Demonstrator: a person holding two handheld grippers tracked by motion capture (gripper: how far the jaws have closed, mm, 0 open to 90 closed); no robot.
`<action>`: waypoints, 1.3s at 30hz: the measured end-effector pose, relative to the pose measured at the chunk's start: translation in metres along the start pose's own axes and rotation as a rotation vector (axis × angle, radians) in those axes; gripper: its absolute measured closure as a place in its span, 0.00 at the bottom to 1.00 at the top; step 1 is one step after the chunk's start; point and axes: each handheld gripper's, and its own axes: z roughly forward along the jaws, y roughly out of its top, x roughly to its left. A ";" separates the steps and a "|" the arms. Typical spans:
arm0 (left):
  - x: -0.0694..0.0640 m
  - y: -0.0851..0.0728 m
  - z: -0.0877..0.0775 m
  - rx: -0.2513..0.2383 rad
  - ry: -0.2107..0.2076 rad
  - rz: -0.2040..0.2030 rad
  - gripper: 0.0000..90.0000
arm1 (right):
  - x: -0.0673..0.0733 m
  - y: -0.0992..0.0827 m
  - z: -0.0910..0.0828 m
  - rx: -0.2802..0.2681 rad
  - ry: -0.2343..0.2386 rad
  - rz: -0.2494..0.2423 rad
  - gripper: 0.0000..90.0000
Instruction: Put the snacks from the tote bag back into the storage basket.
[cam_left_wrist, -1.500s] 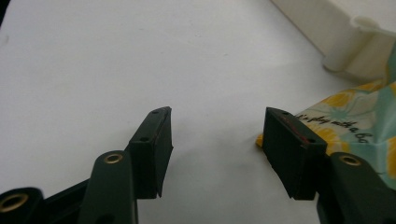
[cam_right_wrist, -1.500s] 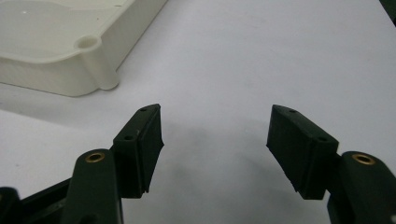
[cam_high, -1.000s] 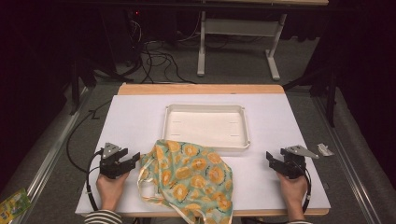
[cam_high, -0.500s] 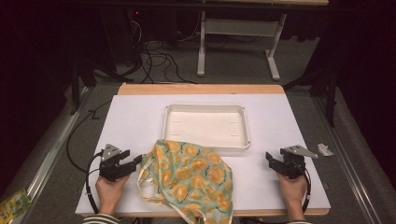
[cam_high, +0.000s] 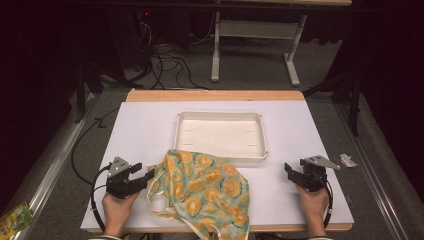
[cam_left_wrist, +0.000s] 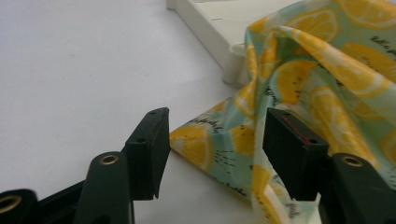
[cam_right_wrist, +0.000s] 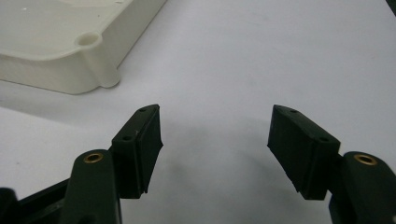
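We note the left gripper (cam_left_wrist: 212, 154) spread wide at the cloth's (cam_high: 205, 187) edge, right gripper (cam_right_wrist: 217, 154) released over bare table; closing shallow risks pinching one slippery layer that pulls free.

High view: fixed above the person's side, looks forward and down; takes in the whole table (cam_high: 150, 130).
Left gripper view: low, close, along its jaws toward cloth (cam_left_wrist: 299, 84) and tray (cam_left_wrist: 219, 28).
Right gripper view: low, close, over bare table.
Shared: tray corner, tabletop.
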 end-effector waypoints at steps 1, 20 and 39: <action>-0.004 0.001 -0.002 0.003 -0.008 0.012 0.46 | 0.000 0.000 0.000 0.004 -0.001 0.000 0.39; -0.025 -0.003 0.012 0.093 -0.051 0.071 0.55 | 0.001 0.000 0.001 0.011 0.003 -0.010 0.40; -0.030 -0.004 0.018 0.087 -0.156 0.104 1.00 | 0.005 0.002 0.004 0.046 0.025 -0.056 0.39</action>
